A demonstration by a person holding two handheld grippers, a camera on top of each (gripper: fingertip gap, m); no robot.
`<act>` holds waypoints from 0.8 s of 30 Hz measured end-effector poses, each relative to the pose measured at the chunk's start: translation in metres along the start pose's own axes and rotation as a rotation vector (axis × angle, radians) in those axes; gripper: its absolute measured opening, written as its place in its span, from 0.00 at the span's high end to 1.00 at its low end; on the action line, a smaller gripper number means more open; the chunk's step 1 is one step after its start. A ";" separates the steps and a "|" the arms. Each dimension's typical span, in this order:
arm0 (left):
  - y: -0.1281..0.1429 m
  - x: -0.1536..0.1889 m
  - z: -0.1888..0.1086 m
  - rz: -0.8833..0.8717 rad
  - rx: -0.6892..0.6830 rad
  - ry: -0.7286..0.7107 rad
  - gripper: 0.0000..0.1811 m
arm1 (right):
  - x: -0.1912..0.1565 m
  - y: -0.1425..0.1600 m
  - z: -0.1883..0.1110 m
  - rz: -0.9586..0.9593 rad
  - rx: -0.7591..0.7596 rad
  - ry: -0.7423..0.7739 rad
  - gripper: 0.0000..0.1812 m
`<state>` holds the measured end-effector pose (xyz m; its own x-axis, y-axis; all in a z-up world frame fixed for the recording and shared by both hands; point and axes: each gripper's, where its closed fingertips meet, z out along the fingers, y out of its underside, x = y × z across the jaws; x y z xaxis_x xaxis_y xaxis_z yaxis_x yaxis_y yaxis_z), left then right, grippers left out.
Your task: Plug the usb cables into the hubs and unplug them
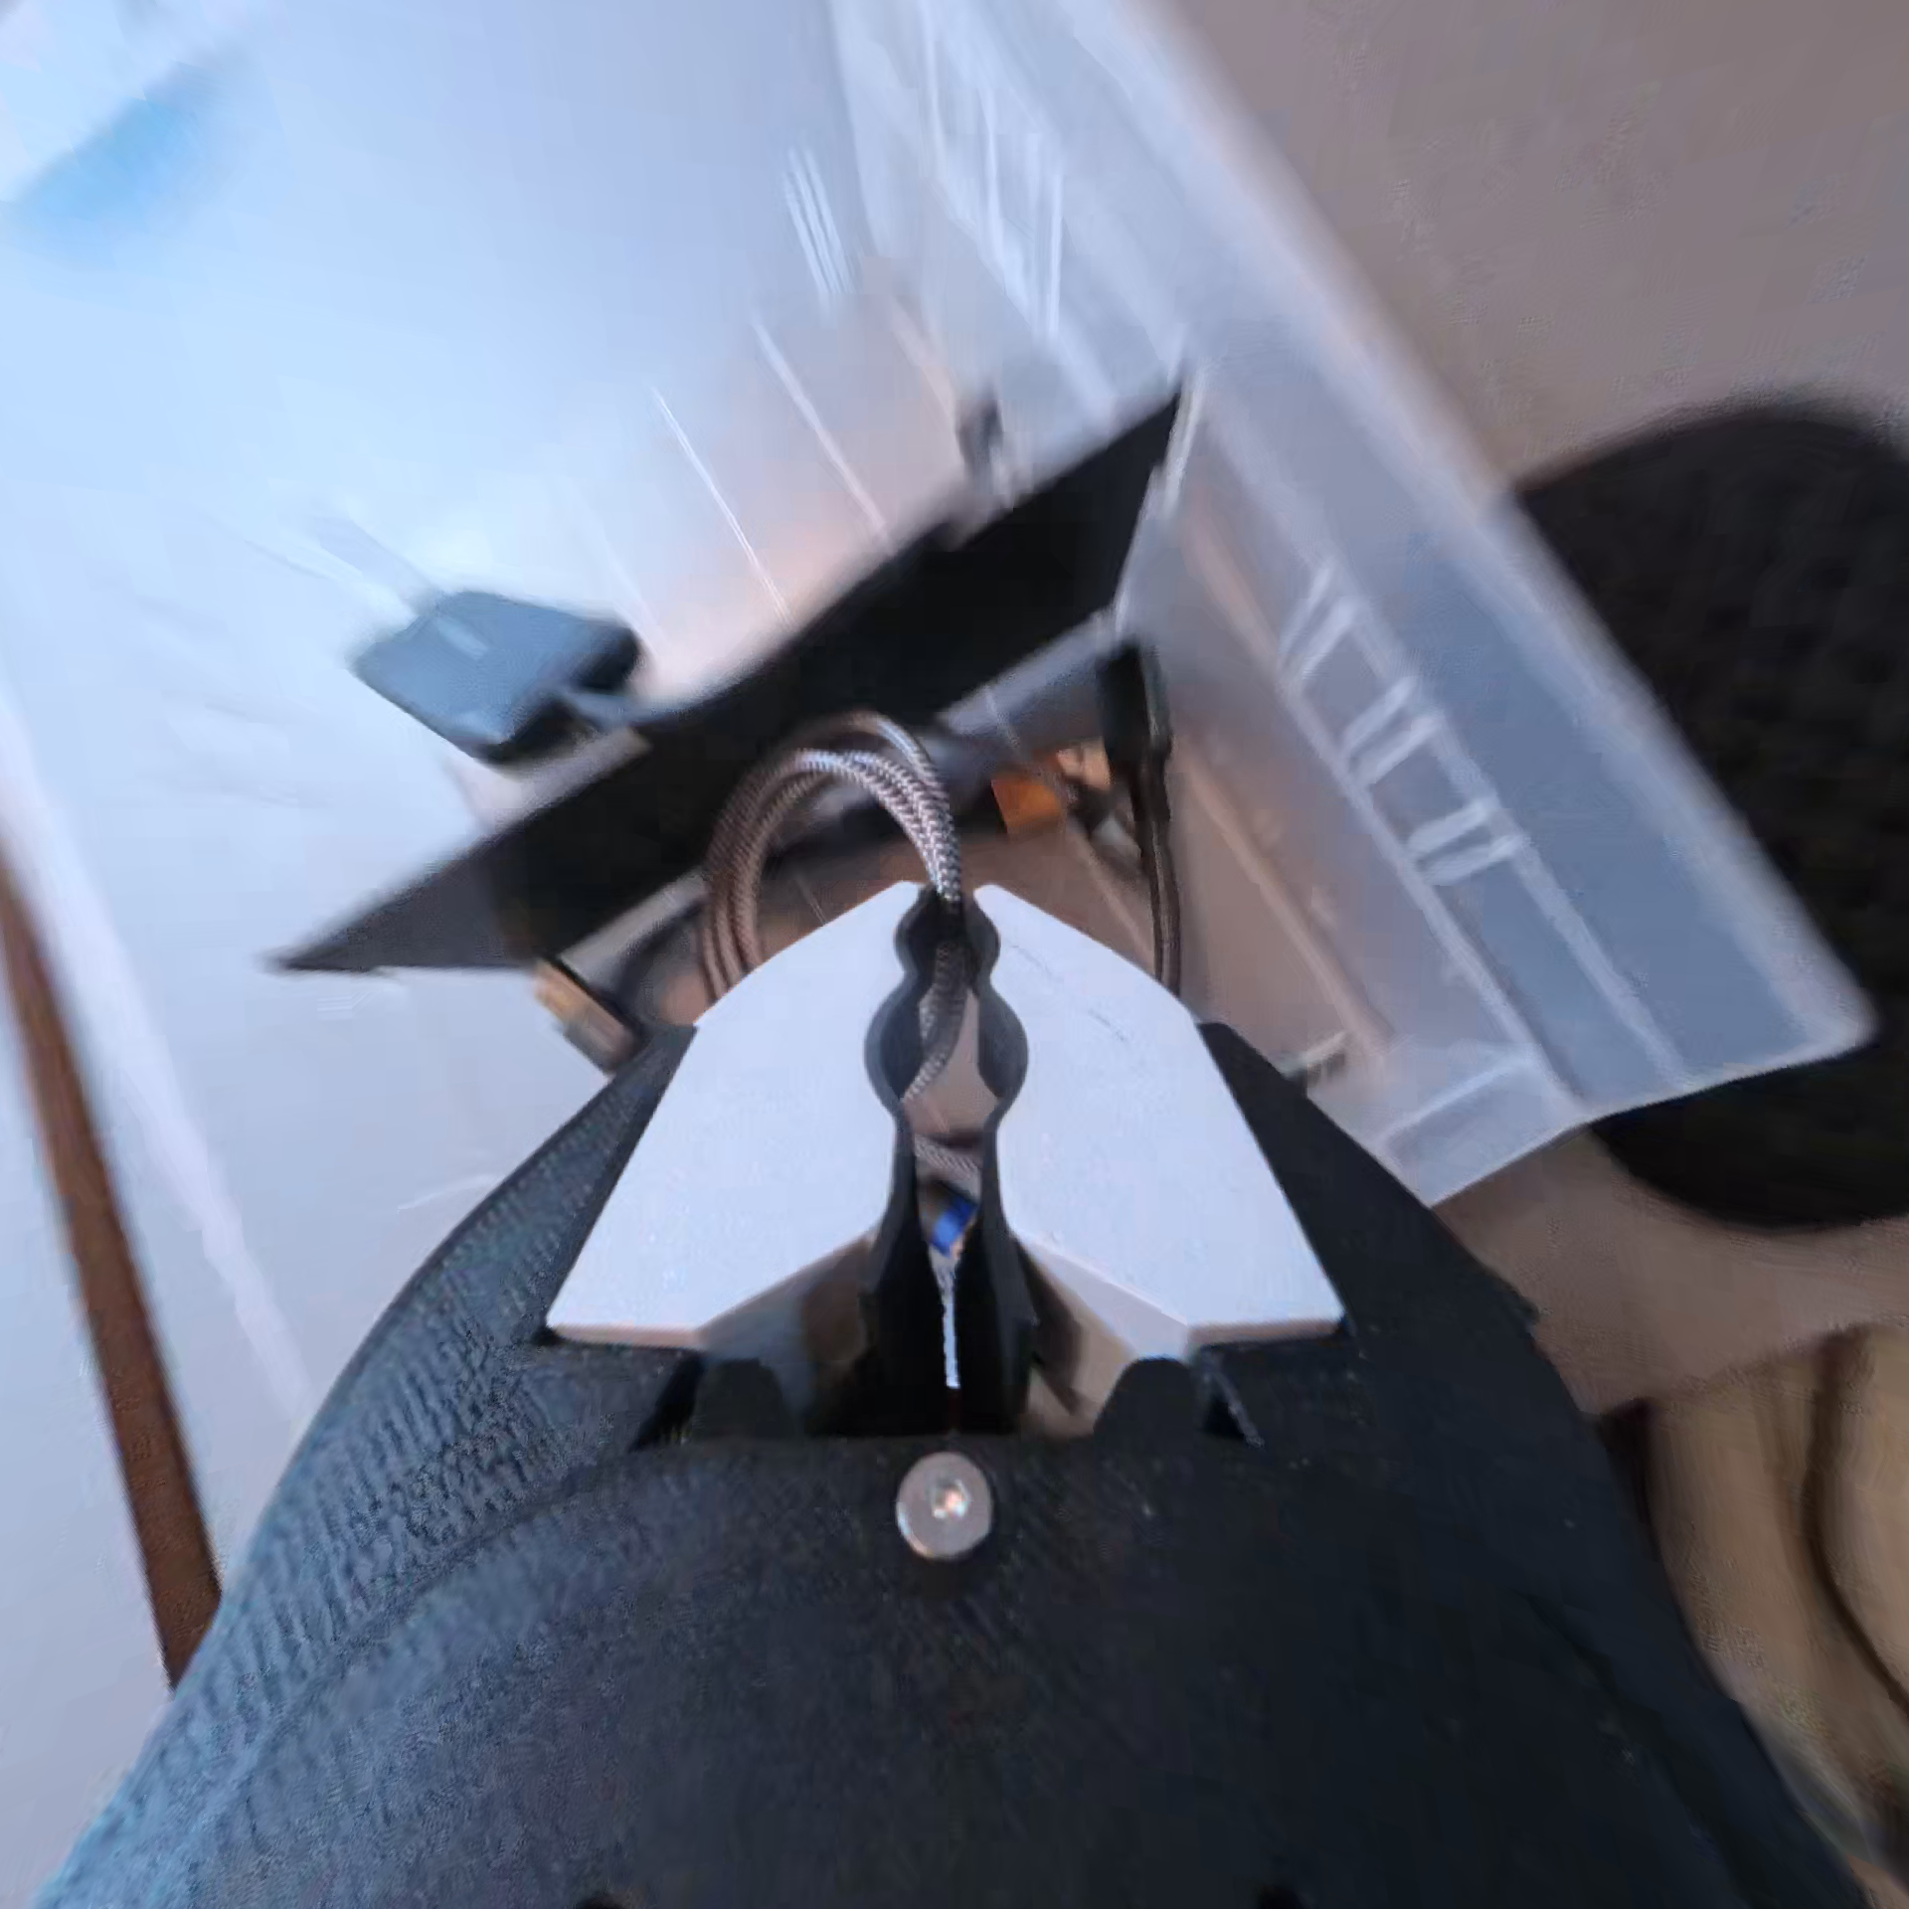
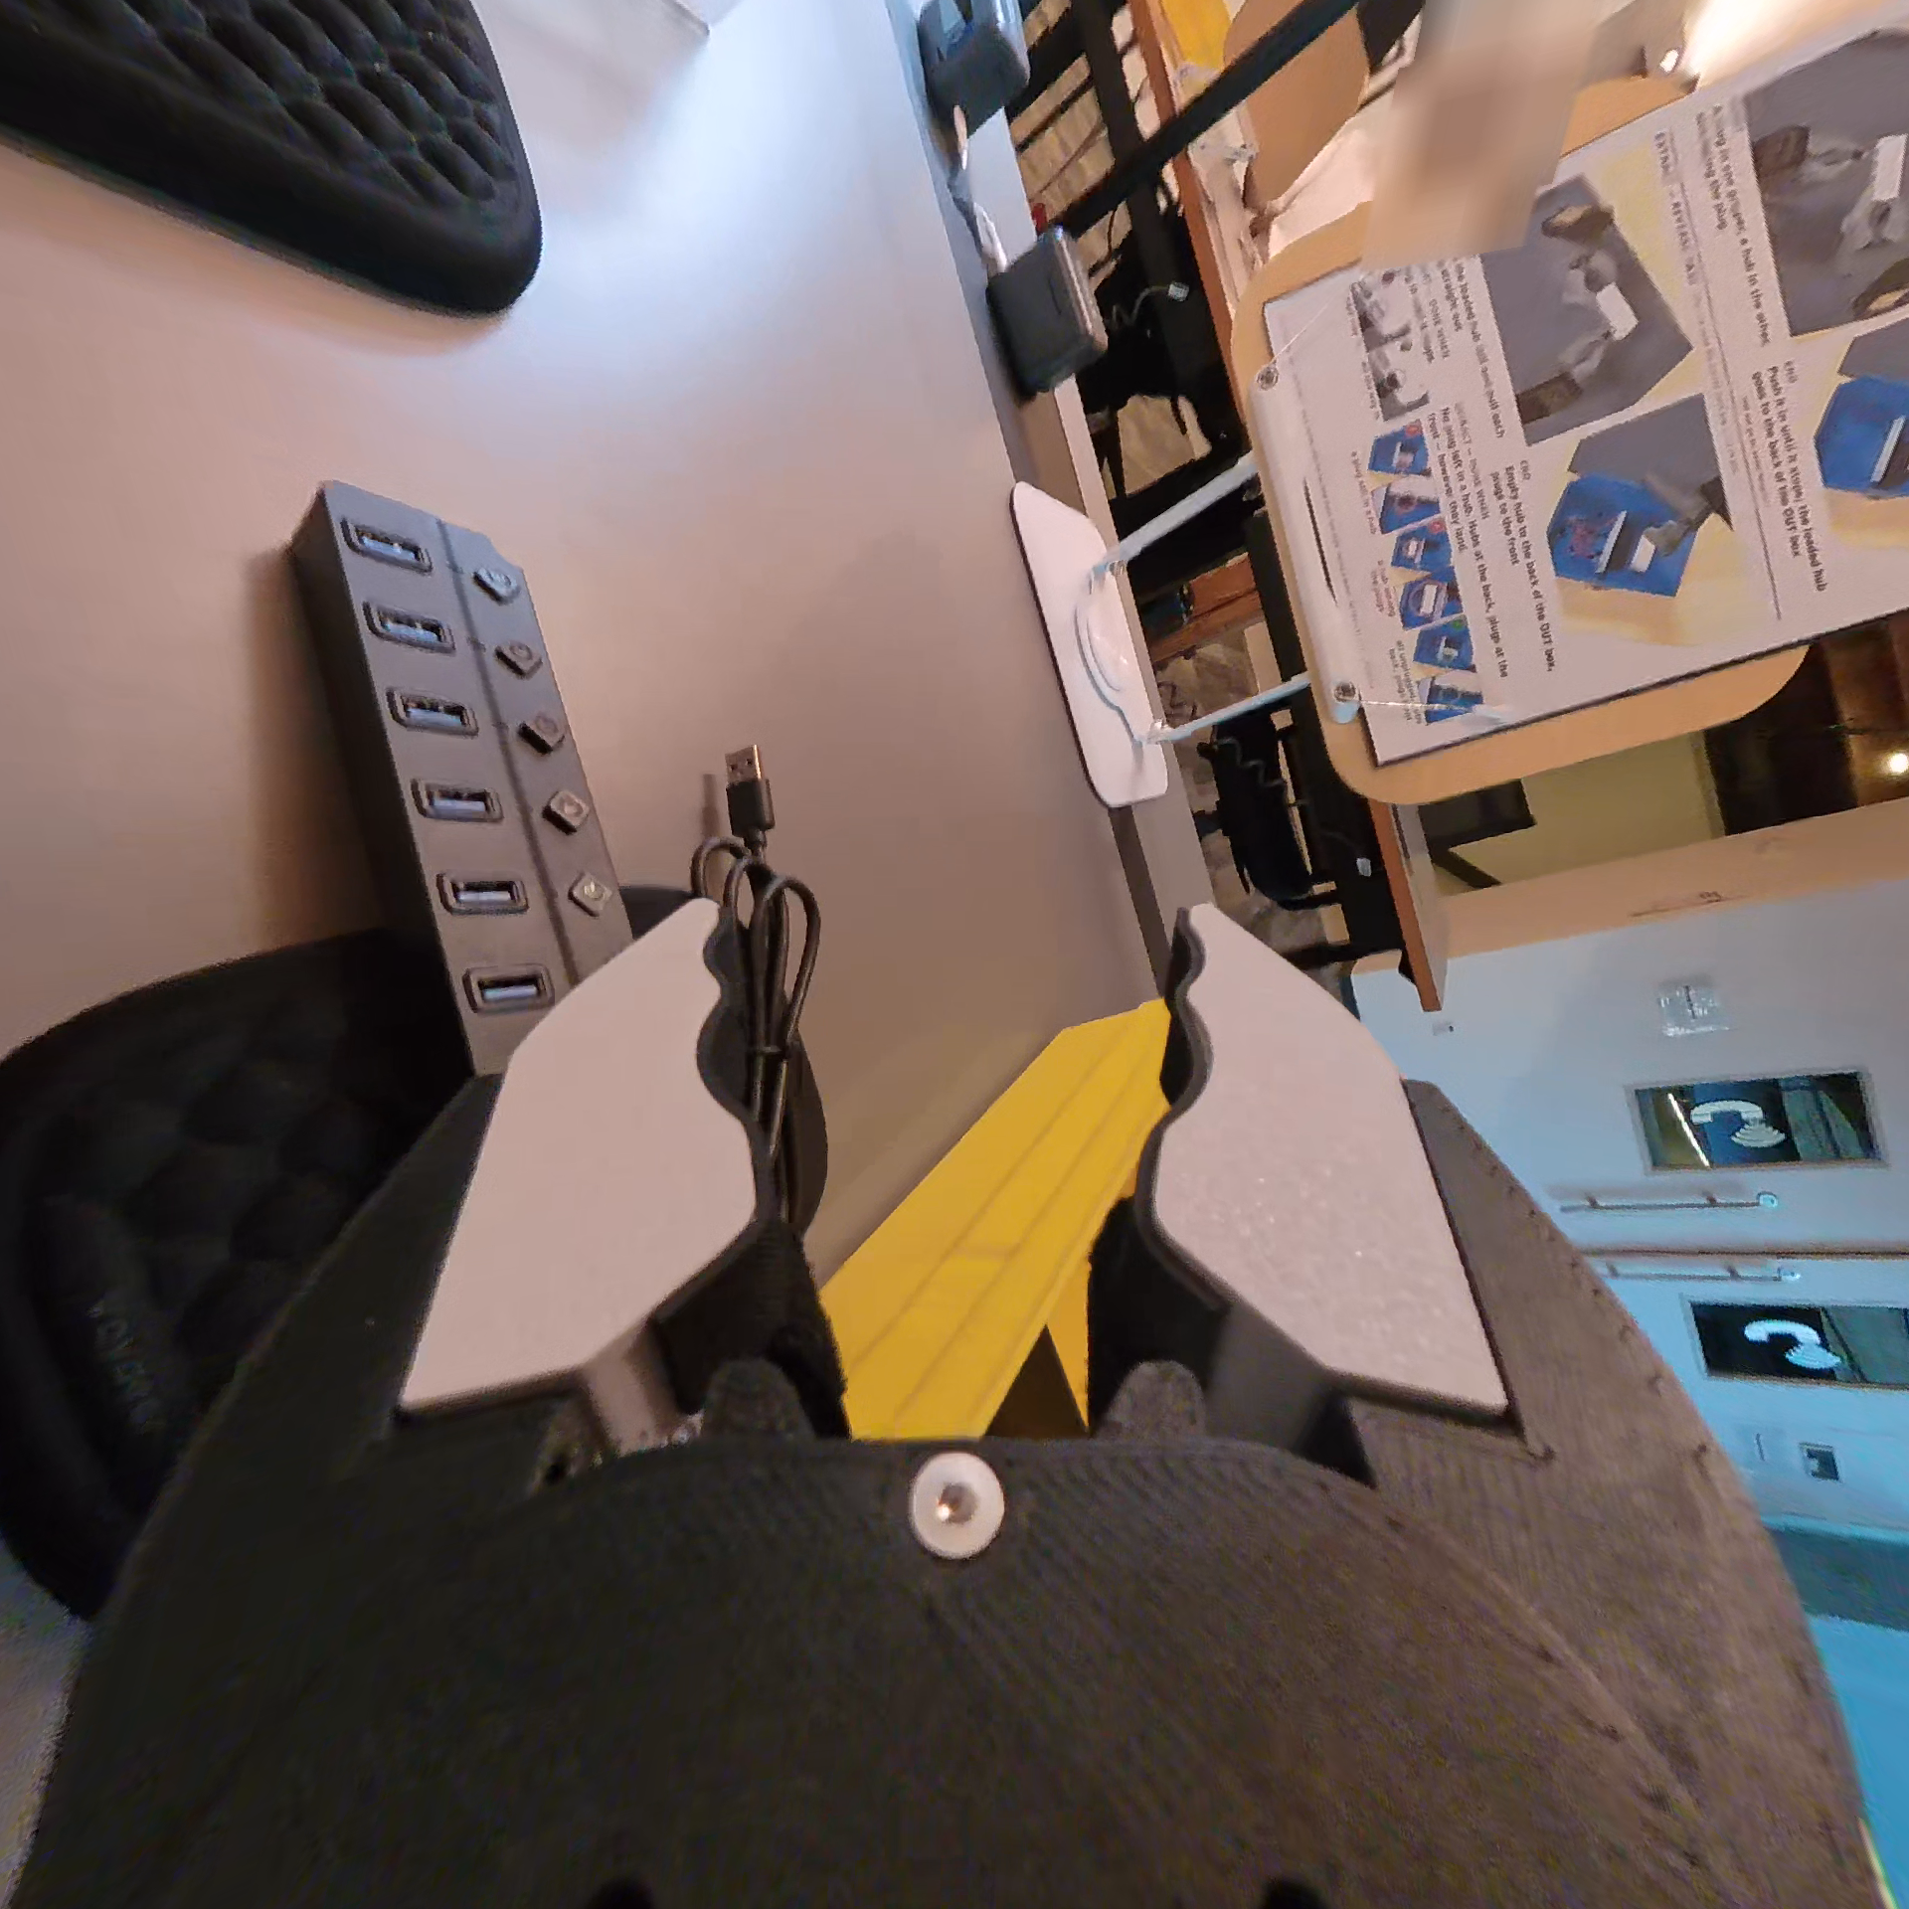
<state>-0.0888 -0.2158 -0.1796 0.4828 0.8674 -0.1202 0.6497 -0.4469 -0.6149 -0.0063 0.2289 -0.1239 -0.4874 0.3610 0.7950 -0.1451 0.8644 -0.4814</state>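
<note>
In the left wrist view my left gripper [image 1: 948, 901] is shut on a grey braided usb cable [image 1: 826, 785]. The cable loops up out of the fingertips toward a clear plastic bin [image 1: 1446, 826]. The view is motion-blurred. In the right wrist view my right gripper [image 2: 945, 930] is open and empty. A black usb hub [image 2: 455, 764] with several ports and buttons lies on the table to the left of its left finger [image 2: 609, 1116]. A black usb cable [image 2: 759, 888] with its plug [image 2: 746, 785] pointing away lies coiled just past that finger.
A dark small box [image 1: 496, 666] lies on the table [image 1: 310, 413] left of the bin. Black mesh pads [image 2: 258, 134] lie on the table. A yellow box [image 2: 992, 1219] sits between my right fingers, below. A white stand [image 2: 1095, 640] holds an instruction sheet [image 2: 1612, 413] at the table's far edge. Some 45 cm of space lies between my two pairs of fingers. The black usb hub [image 2: 455, 764] is closer to my right gripper, around 8 cm from its tips; the left tips are 40 cm off.
</note>
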 end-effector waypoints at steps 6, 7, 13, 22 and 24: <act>-0.103 0.026 -0.123 -0.014 1.002 0.046 0.98 | -0.003 -0.037 0.007 0.041 0.205 0.004 0.59; -0.110 0.033 -0.141 -0.041 1.125 0.087 0.98 | -0.004 -0.044 0.009 0.046 0.233 0.002 0.59; -0.130 0.060 -0.194 -0.292 1.574 0.481 0.98 | -0.018 -0.105 0.018 0.111 0.471 -0.039 0.62; -0.145 0.094 -0.180 -0.583 1.772 0.625 0.98 | -0.064 -0.220 0.010 0.290 0.949 -0.165 0.66; -0.147 0.101 -0.177 -0.629 1.806 0.614 0.98 | -0.071 -0.232 0.013 0.321 0.966 -0.172 0.69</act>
<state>-0.0317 -0.1007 0.0363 0.8190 0.4346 0.3747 -0.2615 0.8639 -0.4305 0.0508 -0.0015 -0.0730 -0.7312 0.4043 0.5495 -0.5789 0.0583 -0.8133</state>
